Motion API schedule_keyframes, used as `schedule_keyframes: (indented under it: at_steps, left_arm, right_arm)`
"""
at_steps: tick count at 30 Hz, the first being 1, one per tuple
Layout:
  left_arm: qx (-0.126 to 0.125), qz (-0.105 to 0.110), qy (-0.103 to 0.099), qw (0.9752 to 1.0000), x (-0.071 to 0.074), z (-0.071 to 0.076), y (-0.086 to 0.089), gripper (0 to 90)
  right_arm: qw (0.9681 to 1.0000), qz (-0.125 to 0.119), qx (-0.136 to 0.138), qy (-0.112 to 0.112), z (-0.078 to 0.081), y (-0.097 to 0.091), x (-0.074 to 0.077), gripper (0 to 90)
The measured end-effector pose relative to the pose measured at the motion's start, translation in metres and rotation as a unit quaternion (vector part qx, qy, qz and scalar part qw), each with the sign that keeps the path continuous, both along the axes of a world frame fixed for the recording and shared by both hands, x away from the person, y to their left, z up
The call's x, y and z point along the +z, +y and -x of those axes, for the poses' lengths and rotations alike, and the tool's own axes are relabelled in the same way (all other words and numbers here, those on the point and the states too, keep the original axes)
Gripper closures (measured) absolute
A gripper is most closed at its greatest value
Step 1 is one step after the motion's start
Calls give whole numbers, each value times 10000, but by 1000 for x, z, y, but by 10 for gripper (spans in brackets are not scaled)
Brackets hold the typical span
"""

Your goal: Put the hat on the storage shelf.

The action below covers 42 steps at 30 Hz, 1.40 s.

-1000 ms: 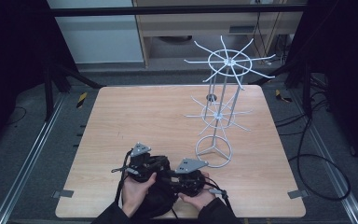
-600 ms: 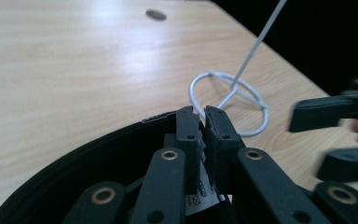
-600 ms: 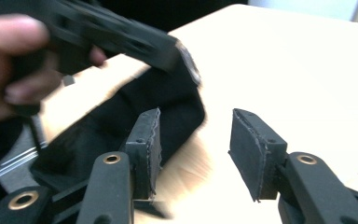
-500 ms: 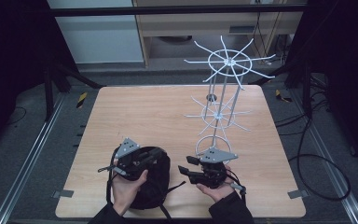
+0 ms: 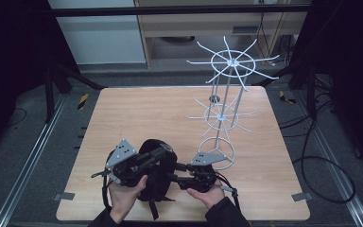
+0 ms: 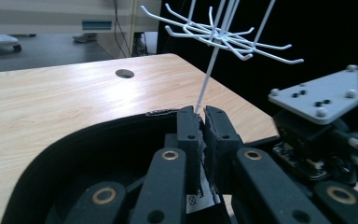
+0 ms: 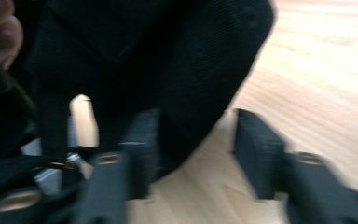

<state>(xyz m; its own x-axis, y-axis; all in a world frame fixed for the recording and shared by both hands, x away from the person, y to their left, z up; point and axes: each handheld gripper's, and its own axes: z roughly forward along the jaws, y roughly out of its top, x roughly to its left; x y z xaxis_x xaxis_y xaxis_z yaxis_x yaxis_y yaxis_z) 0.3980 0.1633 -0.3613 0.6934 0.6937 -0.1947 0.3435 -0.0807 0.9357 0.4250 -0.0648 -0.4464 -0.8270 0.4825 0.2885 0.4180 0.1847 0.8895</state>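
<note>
cap (image 5: pixel 153 163): black, at the near edge of the table, between the two hands; lifted at its left side, rest of it hanging down towards the wood. straps (image 5: pixel 153 208) trailing from its near end past the table edge.
cap in left gripper view (image 6: pixel 74 154): dark curved rim sweeping across the lower part, wood beyond it.
cap in right gripper view (image 7: pixel 177 60): black fabric filling the upper left, blurred.
left gripper (image 5: pixel 163 153): in the left hand (image 5: pixel 123 196), pointing right across the cap. jaws pressed nearly together on a thin fold of the cap with a white label (image 6: pixel 196 198) caught in it; clamped tight.
right gripper (image 5: pixel 177 172): in the right hand (image 5: pixel 208 194), pointing left at the cap's right side. jaws about half apart and just now closing in; cap edge between them, one jaw against the fabric, the other clear of it over bare wood. not gripping.
grey plates: one on each gripper; the right one (image 6: pixel 319 95) seen close by in the left gripper view.
rack (image 5: pixel 224 111): white wire stand, two tiers of hooked spokes on a ring base, on the right half of the table, just beyond the right gripper.
table (image 5: pixel 137 118): light wood, small round hole (image 5: pixel 213 99) near the rack.
surroundings: dark floor, cables at right, cabinets at the back.
</note>
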Motion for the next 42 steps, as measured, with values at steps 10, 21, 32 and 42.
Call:
schedule_keyframes:
  at_steps: [10, 21, 32, 42]
  left_arm:
    - [44, -229, 153, 9996, -2, -4, -4, 742]
    - [-225, -304, 657, 9971, -13, -18, -5, 750]
    - [-161, 62, 335, 9993, -2, -11, 7, 814]
    - [93, 104, -241, 9996, 10, 0, 13, 814]
  right_arm:
    - [9985, 274, -190, -442, 5, -4, 4, 896]
    - [9966, 490, 64, -666, 9, 2, 8, 897]
    - [9976, 234, -183, -625, 8, -4, 13, 690]
    - [9975, 238, -41, -668, 16, 0, 14, 492]
